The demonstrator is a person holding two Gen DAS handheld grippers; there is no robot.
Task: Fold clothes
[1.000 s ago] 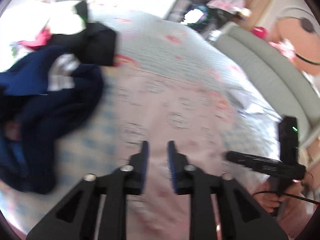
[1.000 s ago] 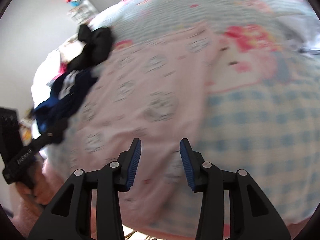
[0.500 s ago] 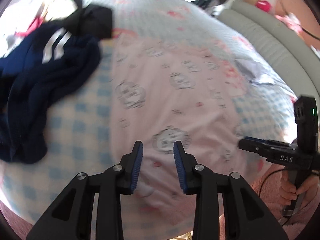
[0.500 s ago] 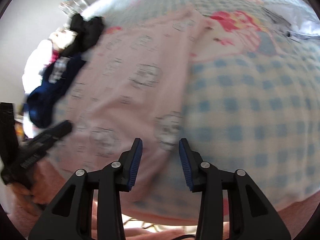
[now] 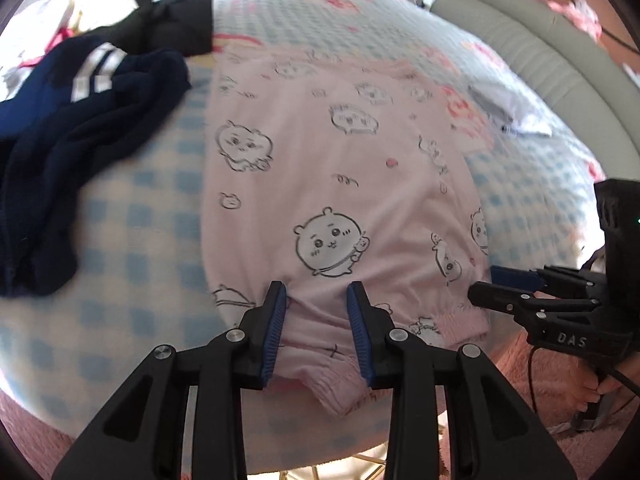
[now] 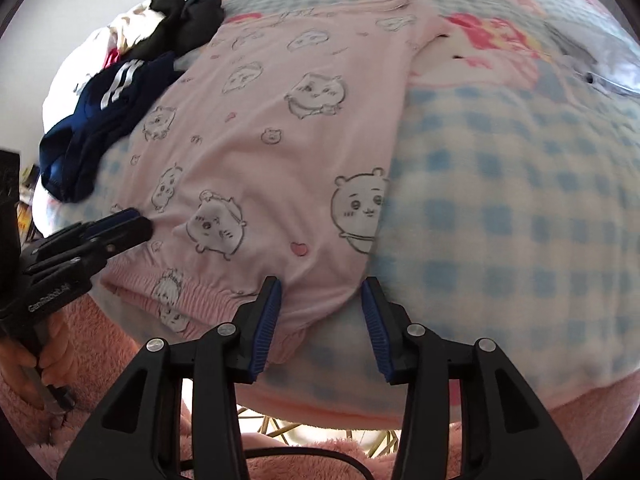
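Observation:
Pink pyjama bottoms (image 5: pixel 332 168) printed with cartoon animals lie flat on the blue-checked bed cover (image 5: pixel 132 248), elastic waistband nearest me. My left gripper (image 5: pixel 316 292) is open, hovering over the waistband's left part with the cloth below its jaws, not pinched. My right gripper (image 6: pixel 321 286) straddles the waistband's right corner (image 6: pixel 320 276); its jaws are opening and the pads do not press the cloth. Each gripper shows in the other's view: the right gripper (image 5: pixel 492 286) at the garment's right edge, the left gripper (image 6: pixel 128 226) at its left edge.
A navy garment with white stripes (image 5: pixel 72 128), a black garment (image 5: pixel 176 20) and pale clothes (image 5: pixel 92 4) are heaped at the bed's far left. A white packet (image 5: pixel 508 108) lies at the right. A grey padded bed edge (image 5: pixel 552 64) curves behind. Hands in fluffy pink sleeves (image 6: pixel 44 364) hold the handles.
Both grippers have sunk and come closer to the near waistband edge of the pink bottoms, which now fills more of each view. Nothing was gripped.

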